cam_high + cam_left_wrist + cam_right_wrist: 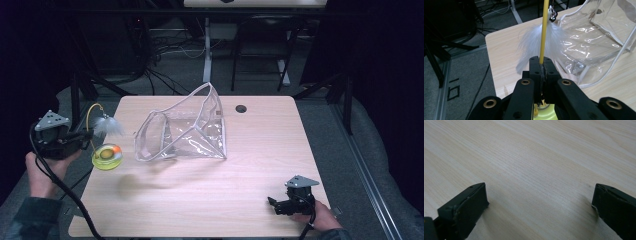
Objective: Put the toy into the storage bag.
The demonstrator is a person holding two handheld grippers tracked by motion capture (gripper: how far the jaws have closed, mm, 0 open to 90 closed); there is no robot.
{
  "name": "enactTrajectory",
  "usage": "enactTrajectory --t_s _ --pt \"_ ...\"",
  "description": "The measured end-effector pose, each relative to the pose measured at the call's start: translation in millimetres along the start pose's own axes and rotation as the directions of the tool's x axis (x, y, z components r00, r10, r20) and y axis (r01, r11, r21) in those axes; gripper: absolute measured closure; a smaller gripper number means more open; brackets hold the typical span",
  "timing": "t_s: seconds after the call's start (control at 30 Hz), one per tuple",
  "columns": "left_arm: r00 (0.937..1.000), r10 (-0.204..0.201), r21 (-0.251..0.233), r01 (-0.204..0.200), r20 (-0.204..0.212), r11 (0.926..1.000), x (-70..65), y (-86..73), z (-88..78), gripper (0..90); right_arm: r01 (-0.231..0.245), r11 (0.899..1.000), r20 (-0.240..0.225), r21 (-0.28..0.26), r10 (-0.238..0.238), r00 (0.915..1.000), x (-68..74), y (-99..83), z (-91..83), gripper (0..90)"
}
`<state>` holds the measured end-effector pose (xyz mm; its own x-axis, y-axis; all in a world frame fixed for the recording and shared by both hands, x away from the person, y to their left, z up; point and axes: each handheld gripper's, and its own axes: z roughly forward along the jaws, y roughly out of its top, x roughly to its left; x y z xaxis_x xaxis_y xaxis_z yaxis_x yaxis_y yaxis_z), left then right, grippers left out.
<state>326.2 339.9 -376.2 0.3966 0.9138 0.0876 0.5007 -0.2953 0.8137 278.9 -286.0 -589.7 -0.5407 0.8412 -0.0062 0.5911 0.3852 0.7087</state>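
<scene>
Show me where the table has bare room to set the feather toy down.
Bare wood runs along the front of the table, from below the toy's yellow base across to the right gripper, and right of the clear pouch out to the edge. It is crowded at the left rear, where pouch and toy sit close.

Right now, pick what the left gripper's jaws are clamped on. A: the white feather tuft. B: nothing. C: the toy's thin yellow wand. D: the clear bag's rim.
C: in the left gripper view the left gripper has its jaws closed on the yellow wand, with the feather tuft beyond.
</scene>
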Motion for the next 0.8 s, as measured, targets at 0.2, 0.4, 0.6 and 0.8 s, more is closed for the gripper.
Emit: enactTrajectory --t_s 0.2,0.4,0.6,0.8 --pt "0.9999 0.011 -0.005 -0.011 -0.001 0.9999 -0.9 8.8 -1.2 87.8 -0.001 1.000 -0.001 0.000 0.001 1.0000 0.0 0.0 0.0 0.0" --pt "0.9998 0.020 -0.012 -0.020 -0.005 0.9997 -1.3 15.6 -2.3 87.9 0.000 1.000 0.000 0.001 0.000 1.0000 -0.1 0.0 0.0 0.0" --pt "0.9995 0.032 -0.016 -0.032 -0.006 0.9993 -2.4 23.3 -2.1 87.8 0.000 1.000 0.000 0.001 0.000 1.0000 -0.1 0.0 0.0 0.0" --pt "0.9990 0.043 -0.031 -0.043 -0.009 0.9986 -3.9 32.7 -5.0 87.8 0.000 1.000 -0.001 0.000 0.000 1.0000 0.0 0.0 0.0 0.0"
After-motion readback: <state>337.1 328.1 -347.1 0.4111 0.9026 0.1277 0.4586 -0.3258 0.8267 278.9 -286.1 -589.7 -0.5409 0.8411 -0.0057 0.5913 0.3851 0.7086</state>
